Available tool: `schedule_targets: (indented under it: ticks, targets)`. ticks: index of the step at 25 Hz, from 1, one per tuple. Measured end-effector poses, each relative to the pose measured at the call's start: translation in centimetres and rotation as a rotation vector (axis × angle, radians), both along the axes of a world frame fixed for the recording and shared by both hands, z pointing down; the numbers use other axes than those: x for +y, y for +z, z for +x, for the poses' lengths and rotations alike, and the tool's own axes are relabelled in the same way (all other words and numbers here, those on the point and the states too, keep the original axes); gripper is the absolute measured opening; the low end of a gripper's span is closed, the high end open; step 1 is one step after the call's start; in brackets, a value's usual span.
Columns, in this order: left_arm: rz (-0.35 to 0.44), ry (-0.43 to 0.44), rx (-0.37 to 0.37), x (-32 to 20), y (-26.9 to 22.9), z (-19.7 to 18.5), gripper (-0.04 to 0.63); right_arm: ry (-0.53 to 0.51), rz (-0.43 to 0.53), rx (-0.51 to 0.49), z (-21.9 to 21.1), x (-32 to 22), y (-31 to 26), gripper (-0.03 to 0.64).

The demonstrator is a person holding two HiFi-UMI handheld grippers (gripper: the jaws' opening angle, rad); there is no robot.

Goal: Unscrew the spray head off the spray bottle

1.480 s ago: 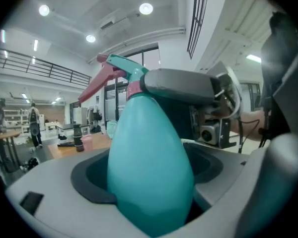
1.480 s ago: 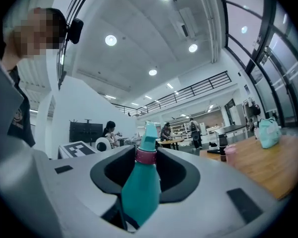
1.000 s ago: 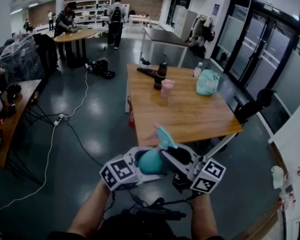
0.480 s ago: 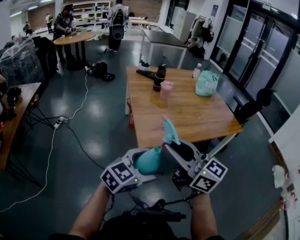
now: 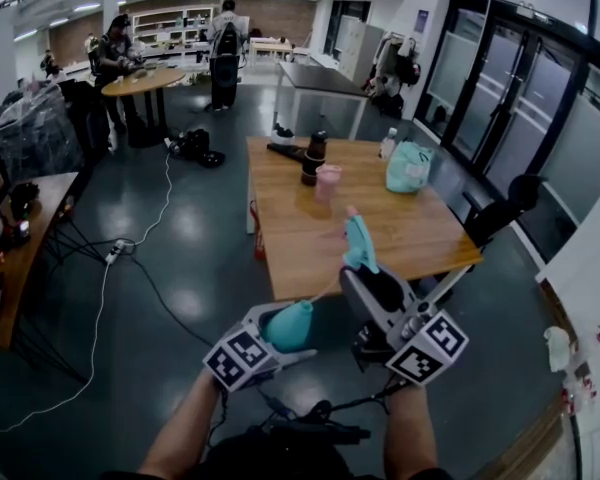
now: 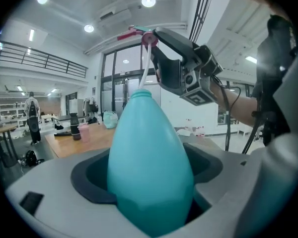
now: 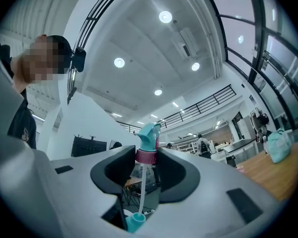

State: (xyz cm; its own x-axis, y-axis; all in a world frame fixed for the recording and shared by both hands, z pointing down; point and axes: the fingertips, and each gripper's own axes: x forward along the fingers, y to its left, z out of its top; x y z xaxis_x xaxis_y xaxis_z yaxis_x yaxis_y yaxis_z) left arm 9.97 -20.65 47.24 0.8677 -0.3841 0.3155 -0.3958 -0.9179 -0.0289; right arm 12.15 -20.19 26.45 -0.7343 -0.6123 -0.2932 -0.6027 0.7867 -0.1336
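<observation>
Your left gripper (image 5: 280, 330), angled low, clamps its jaws on the teal egg-shaped plastic bottle (image 6: 149, 162); at 1 o'clock your upturned right gripper (image 5: 363, 268) pinches the detached teal spray head (image 7: 149, 135) (pink collar).

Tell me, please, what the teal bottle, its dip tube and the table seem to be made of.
Bottle: likely plastic; opaque teal, smooth, with a soft sheen.
Dip tube: probably plastic; thin, whitish, slender.
Table: wood or veneer; tan, streaky grain, faint reflections.
</observation>
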Motion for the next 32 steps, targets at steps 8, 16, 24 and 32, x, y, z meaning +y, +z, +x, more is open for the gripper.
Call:
schedule_targets:
  ticks: [8, 16, 24, 32]
  targets:
    - [0.010, -0.120, 0.003, -2.1, -0.5, -2.3, 0.423, 0.073, 0.016, -0.008, 1.1, -0.7, -0.2, 0.138]
    - [0.067, -0.158, 0.083, -2.7, -4.2, -2.9, 0.423, 0.176, 0.001, 0.036, 2.2, -2.2, 2.0, 0.138]
    - [0.099, -0.170, 0.111, -2.9, -5.8, -2.9, 0.424, 0.279, -0.010, 0.083, 3.4, -3.0, 4.2, 0.137]
    - [0.107, -0.208, 0.134, -3.3, -6.4, -2.8, 0.424, 0.345, -0.027, 0.131, 4.1, -3.5, 6.3, 0.137]
